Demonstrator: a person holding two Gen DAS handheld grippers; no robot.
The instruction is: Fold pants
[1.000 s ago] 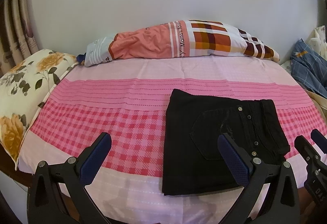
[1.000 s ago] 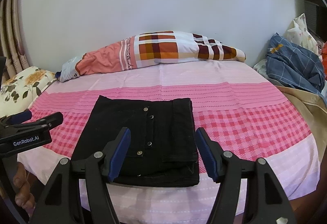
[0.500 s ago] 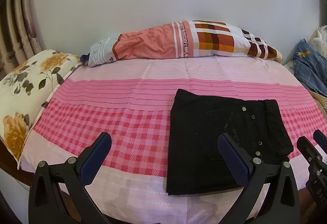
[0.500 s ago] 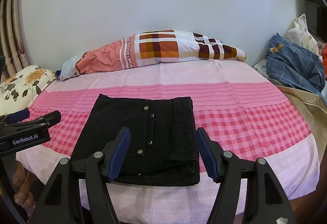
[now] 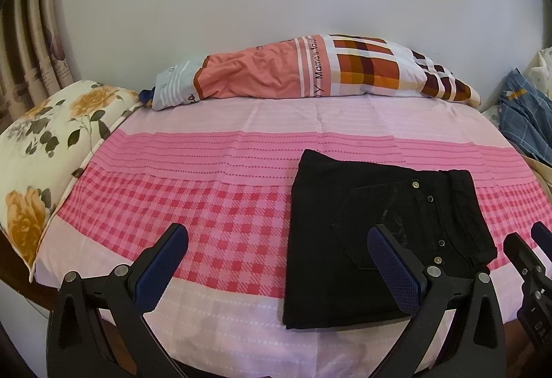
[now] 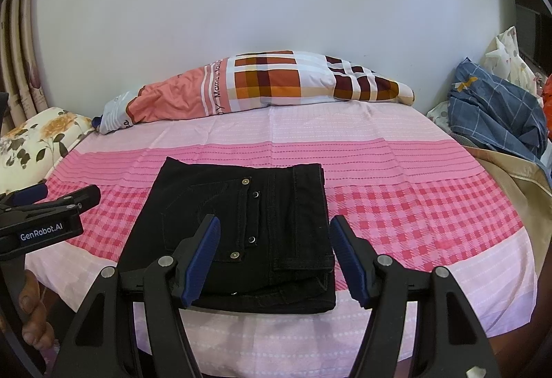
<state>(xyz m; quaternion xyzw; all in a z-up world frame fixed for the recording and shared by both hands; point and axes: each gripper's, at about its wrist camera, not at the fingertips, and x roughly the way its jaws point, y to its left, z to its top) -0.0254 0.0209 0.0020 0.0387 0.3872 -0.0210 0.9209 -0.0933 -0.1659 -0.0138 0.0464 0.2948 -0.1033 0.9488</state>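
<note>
the black folded pants (image 6: 241, 233) lie flat near the front edge of the pink checked bed sheet (image 6: 414, 205). both the left gripper (image 5: 276, 274) and the right gripper (image 6: 276, 254) have pulled back a little, fingers apart, holding nothing. the folding looks done.

Left gripper (image 5: 276, 269): jaws spread wide, both blue-padded fingers (image 5: 393, 269) level and pointing forward, nothing between them. Right gripper (image 6: 276, 255): jaws likewise parted, empty, with its blue pads (image 6: 203, 255) facing each other. Each gripper appears at the edge of the other's view, the two side by side and apart. Bare toes (image 6: 32, 316) of the person show at lower left in the right wrist view.
</note>
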